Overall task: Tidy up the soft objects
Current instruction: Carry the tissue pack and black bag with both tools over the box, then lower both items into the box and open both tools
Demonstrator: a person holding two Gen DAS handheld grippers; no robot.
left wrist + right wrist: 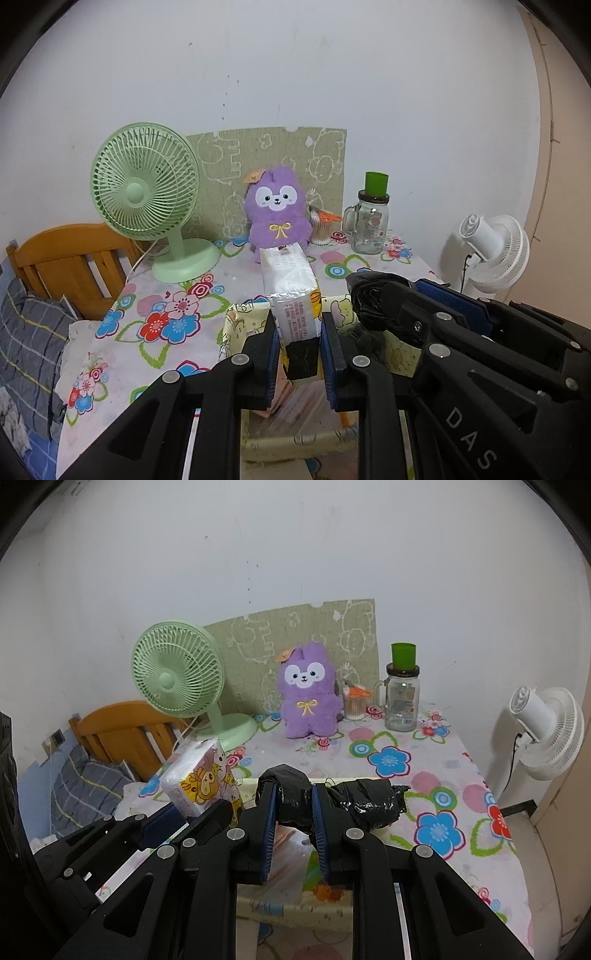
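My left gripper (300,334) is shut on a tissue pack (291,291), white plastic with cartoon print, held over a patterned fabric storage box (236,325). The pack also shows in the right wrist view (201,779). My right gripper (293,805) is shut on a black plastic-wrapped bundle (354,803), held over the same box (295,897); the bundle also shows in the left wrist view (369,295). A purple plush toy (277,210) sits upright at the back of the table against a cardboard sheet, also seen in the right wrist view (308,698).
A flowered tablecloth (424,786) covers the table. A green desk fan (147,199) stands back left. A glass mug jar (371,225) with a green cup, and a cotton swab tub (321,229), stand back right. A white fan (543,731) stands right. A wooden headboard (70,258) is left.
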